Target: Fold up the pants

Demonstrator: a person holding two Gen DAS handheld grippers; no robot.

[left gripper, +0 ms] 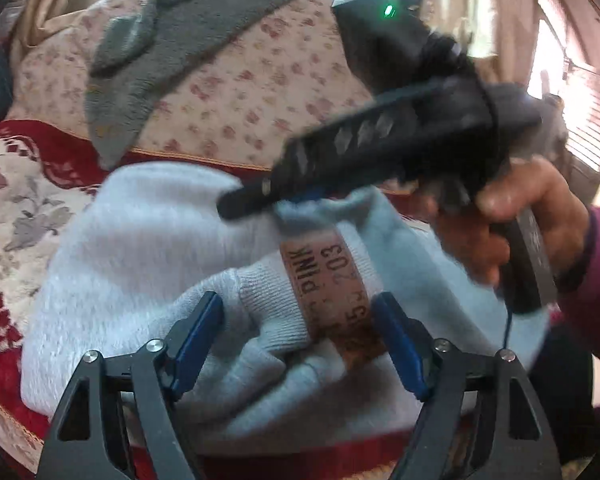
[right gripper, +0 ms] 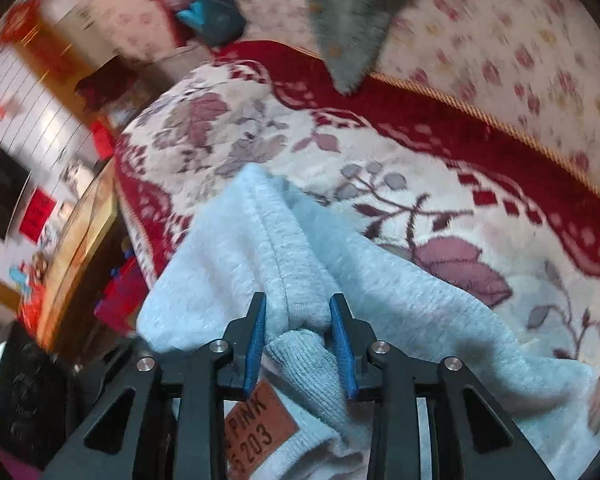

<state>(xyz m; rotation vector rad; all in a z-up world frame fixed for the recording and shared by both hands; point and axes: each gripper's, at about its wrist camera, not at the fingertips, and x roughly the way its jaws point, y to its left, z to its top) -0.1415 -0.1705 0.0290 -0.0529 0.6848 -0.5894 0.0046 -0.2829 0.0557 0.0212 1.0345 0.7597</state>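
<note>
The pants [right gripper: 236, 248], pale grey-blue fleece, lie bunched on the red floral blanket [right gripper: 380, 168], not yet in any neat fold; the ribbed waistband with its brown patch [left gripper: 328, 288] sits on top of the heap, so most of the folding looks still to be done. The right gripper [right gripper: 298, 336] is clenched on a ridge of the pants just above the patch, the blue pads [right gripper: 256, 336] pressing the cloth from both sides. The left gripper [left gripper: 300, 332] stands released, jaws wide either side of the patch with no pad pressing it. Beyond the pants a grey garment [left gripper: 172, 60] rests on a pale flowered cover [left gripper: 240, 100]. Past the blanket's far edge, bright windows [left gripper: 556, 56]; to its side, red wall decorations [right gripper: 40, 208], blurred.
</note>
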